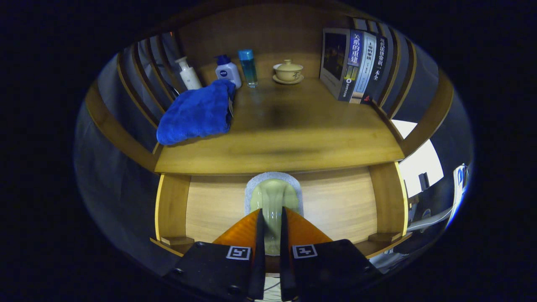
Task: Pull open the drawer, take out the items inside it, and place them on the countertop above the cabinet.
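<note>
Where the wooden countertop spans the slatted booth, I log: soft blue towel, three bottles, lidded ceramic cup, upright books. Below, open drawer, smooth wood. My claw, nearly closed, pinches a pale glossy item over the drawer.

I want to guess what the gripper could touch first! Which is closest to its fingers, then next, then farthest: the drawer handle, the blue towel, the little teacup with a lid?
1. Drawer handle: held between the fingers of the gripper, on the drawer front.
2. Blue towel: on the countertop above, beyond the fingers, beside the bottles.
3. Lidded teacup: at the countertop's back, near the books.
</note>
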`<state>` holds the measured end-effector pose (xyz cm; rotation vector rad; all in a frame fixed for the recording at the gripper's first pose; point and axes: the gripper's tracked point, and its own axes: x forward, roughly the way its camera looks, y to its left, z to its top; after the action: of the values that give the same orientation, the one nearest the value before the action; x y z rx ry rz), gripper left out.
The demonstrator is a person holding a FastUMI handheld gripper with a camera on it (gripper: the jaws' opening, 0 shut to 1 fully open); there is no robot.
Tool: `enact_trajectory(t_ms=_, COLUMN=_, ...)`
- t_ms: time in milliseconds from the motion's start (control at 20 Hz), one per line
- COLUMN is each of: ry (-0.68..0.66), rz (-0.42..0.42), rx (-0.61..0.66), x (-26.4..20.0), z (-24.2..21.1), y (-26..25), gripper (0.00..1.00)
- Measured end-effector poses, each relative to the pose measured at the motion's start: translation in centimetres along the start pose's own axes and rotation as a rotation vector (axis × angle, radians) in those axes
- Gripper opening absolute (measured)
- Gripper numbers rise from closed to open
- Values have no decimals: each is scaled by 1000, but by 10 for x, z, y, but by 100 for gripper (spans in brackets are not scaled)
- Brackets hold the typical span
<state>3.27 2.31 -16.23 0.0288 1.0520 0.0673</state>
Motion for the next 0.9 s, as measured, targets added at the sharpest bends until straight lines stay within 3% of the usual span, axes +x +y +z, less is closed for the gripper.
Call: enact_trajectory(t_ms=900, ry=-45, rz=-14, rx=-25, x=5, z=80, y=8, gripper=23)
